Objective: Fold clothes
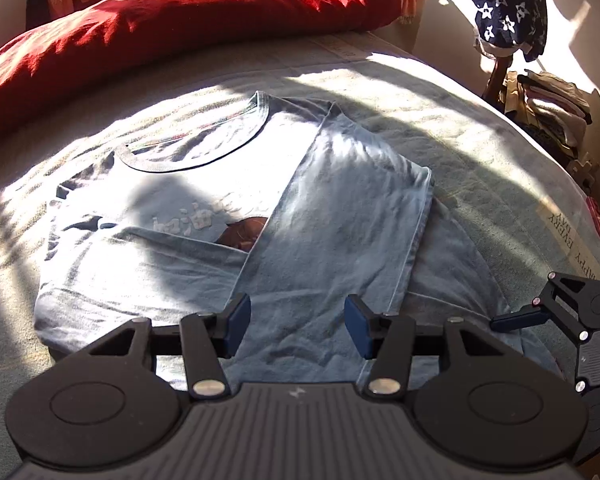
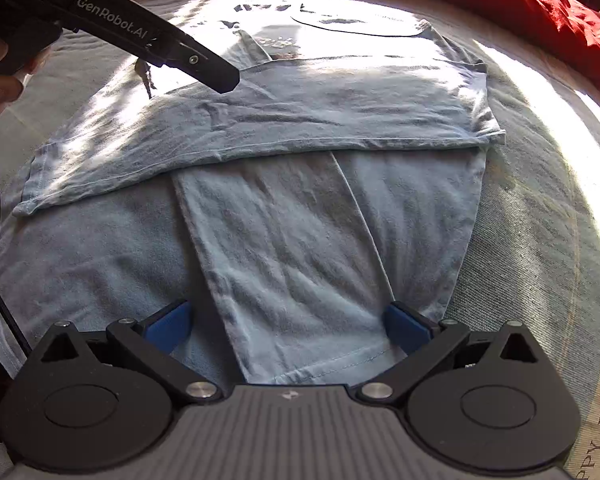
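Observation:
A light blue T-shirt (image 1: 204, 176) lies face up on the bed, with its collar (image 1: 196, 148) towards the red pillow. Its right side is folded inward as a long panel (image 1: 348, 208) across the chest print. My left gripper (image 1: 298, 326) hovers over the lower part of the shirt, open, with nothing between its blue pads. My right gripper (image 2: 290, 326) stands wide open low over the shirt (image 2: 300, 220), its pads either side of a folded strip near the hem. One finger (image 1: 516, 319) of the right gripper shows at the right of the left wrist view.
A long red pillow (image 1: 180, 20) lies along the bed's far side. A grey blanket (image 1: 480, 160) covers the bed. Stacked clothes (image 1: 552, 112) and a star-print garment (image 1: 508, 12) stand off the bed's right. A hand (image 2: 0, 80) holds the left gripper.

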### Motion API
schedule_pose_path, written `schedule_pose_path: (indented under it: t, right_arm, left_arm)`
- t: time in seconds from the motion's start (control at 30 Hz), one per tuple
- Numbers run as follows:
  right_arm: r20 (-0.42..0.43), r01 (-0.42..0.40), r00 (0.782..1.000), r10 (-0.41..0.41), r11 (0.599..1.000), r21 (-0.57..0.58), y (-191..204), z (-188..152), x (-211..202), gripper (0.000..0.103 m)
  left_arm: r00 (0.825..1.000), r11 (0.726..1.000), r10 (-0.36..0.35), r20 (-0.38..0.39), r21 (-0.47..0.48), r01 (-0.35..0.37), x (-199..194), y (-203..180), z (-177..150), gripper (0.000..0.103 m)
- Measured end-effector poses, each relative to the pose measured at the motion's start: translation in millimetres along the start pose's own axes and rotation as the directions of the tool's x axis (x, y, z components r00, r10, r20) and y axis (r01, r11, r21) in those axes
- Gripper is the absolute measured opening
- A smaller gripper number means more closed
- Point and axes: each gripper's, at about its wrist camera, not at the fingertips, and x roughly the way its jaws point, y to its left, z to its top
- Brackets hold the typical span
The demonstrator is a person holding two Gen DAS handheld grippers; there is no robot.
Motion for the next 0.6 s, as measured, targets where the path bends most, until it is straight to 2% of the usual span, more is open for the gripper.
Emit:
schedule_pose_path:
  t: [0.13,0.23,0.4,0.6]
  right_arm:
    - [-0.004,0.022,1.0,-0.022,1.0,-0.013,4,0,1,0.103]
    - [-0.005,0.027,1.0,-0.027,1.0,-0.014,5,-1,2,0.103]
    - [-0.001,0.022,1.0,-0.022,1.0,-0.017,3,-1,2,0.103]
    - [-0.002,0.011,1.0,-0.011,1.0,-0.024,2,-1,2,0.103]
  left_arm:
    - [1.0,0.999,0.015,-0.004,0.029,-0.015,24,-5,7,0.053]
    - [0.999,0.999,0.036,-0.04,0.024,-0.035,42,-2,7,0.053]
    - [0.999,0.999,0.036,-0.011,0.003,-0.036,37,3,9,0.054]
    - [0.999,0.998,0.036,-0.027,-0.045,-0.037,49,21,13,0.056]
